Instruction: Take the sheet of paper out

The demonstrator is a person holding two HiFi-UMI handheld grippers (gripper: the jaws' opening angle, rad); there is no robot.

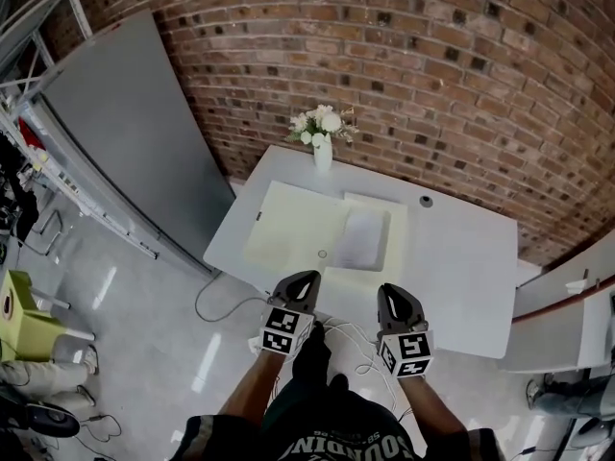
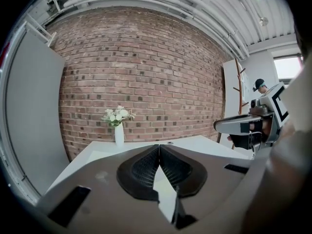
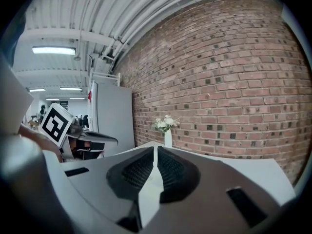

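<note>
Firstly, head view. My left claw (image 1: 306,279) and right claw (image 1: 388,291) are held side by side at the edge of the table (image 1: 461,267) farthest from the vase (image 1: 323,152). Each is pressed together and empty. The sheet of paper (image 1: 363,238) lies flat between the vase and my claws, a little right of the vase, on the right half of a cream folder (image 1: 288,227). Its long axis runs from my side toward the vase and the brick wall behind it, with a short edge facing me.

Left gripper view. The pads (image 2: 144,169) meet at the tips with nothing between them. The vase stands ahead, left of the tips. The sheet cannot be picked out.

Right gripper view. The jaws are likewise closed on nothing, and the vase stands just right of the tips.

Risk, as I judge it: closed claws reaching a thin, flat sheet would shove or crumple it rather than grip it. Opened too low, one jaw could catch the folder along with the paper and drag both away from the vase.
</note>
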